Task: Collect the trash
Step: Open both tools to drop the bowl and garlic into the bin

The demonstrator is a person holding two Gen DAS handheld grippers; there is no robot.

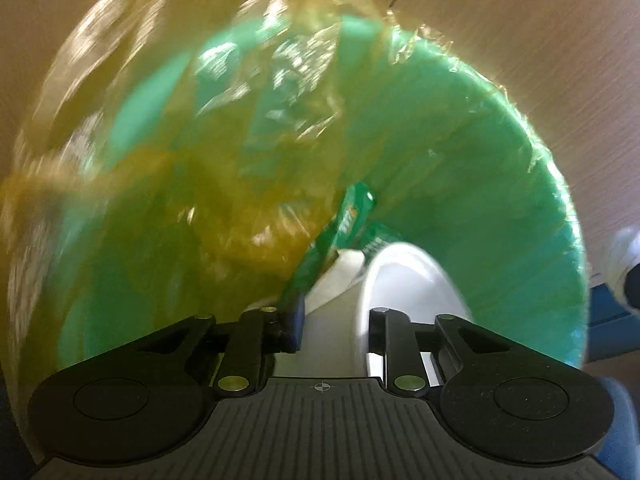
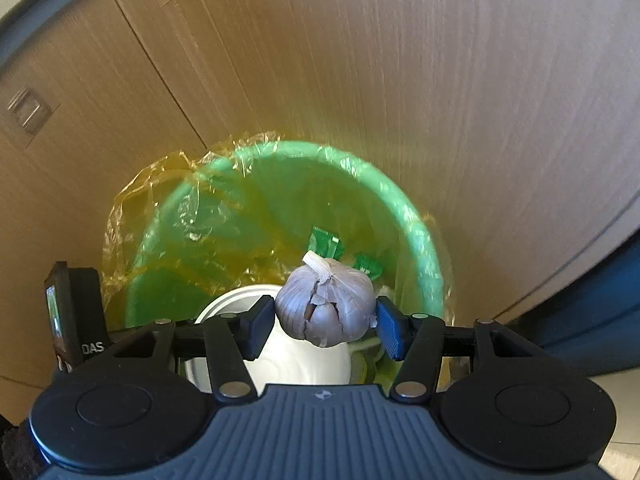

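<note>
Garlic bulb sits pinched between your right gripper pads, directly over the green bin. It's light, with papery skin that flakes, so grip its widest sides gently. Your left gripper is spread wide, empty, low inside the bin by a white cup.

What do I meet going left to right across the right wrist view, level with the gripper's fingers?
Black device marked DAS → left blue finger pad → purplish-white garlic bulb → right blue finger pad → green plastic bin's rim.
</note>
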